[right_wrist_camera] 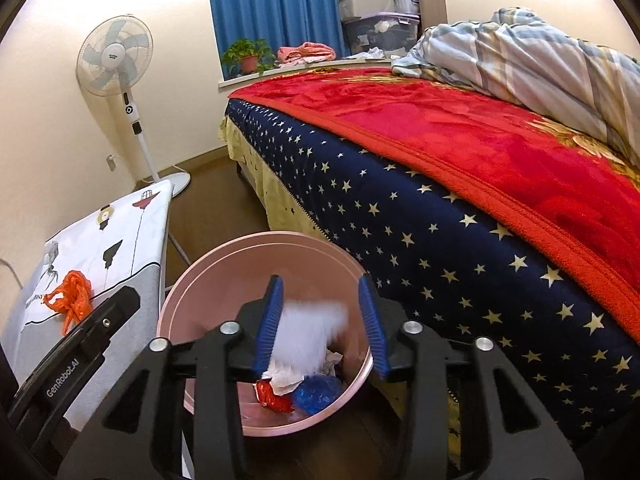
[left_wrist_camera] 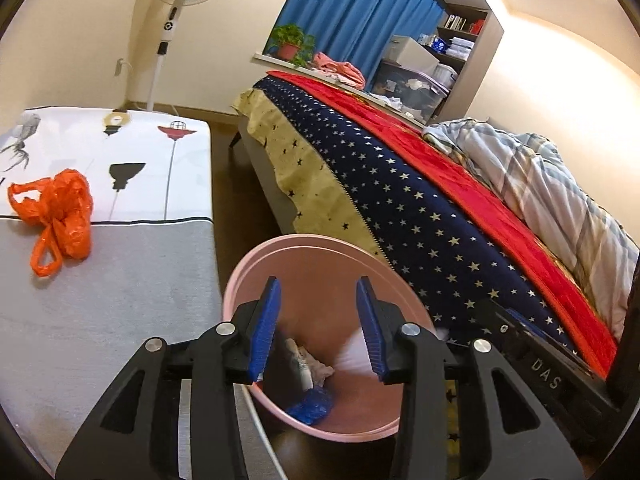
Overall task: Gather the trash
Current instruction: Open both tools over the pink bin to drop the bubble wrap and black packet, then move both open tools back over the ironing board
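- Both tools hang over the pink bin [right_wrist_camera: 224, 264], which stands on the floor between tabletop [left_wrist_camera: 120, 320] and bed [right_wrist_camera: 400, 248], within reach of both.
- The right tool [right_wrist_camera: 320, 320] is parted; a blurred white scrap [right_wrist_camera: 308, 332] sits between its blue pads, apparently dropping onto wrappers below.
- The left tool [left_wrist_camera: 318, 328] is likewise parted and empty.
- An orange plastic bag [left_wrist_camera: 60, 216] lies uncollected on the tabletop, likely next.

Cream walls [right_wrist_camera: 52, 92] enclosed a warmly lit bedroom with a dark wooden floor [right_wrist_camera: 208, 208]. A bed [right_wrist_camera: 400, 216] carried a red blanket [right_wrist_camera: 460, 132] and a striped quilt [right_wrist_camera: 532, 48]. Blue curtains [right_wrist_camera: 280, 0], a pedestal fan [right_wrist_camera: 116, 60] and a shelf unit [left_wrist_camera: 460, 40] stood behind.
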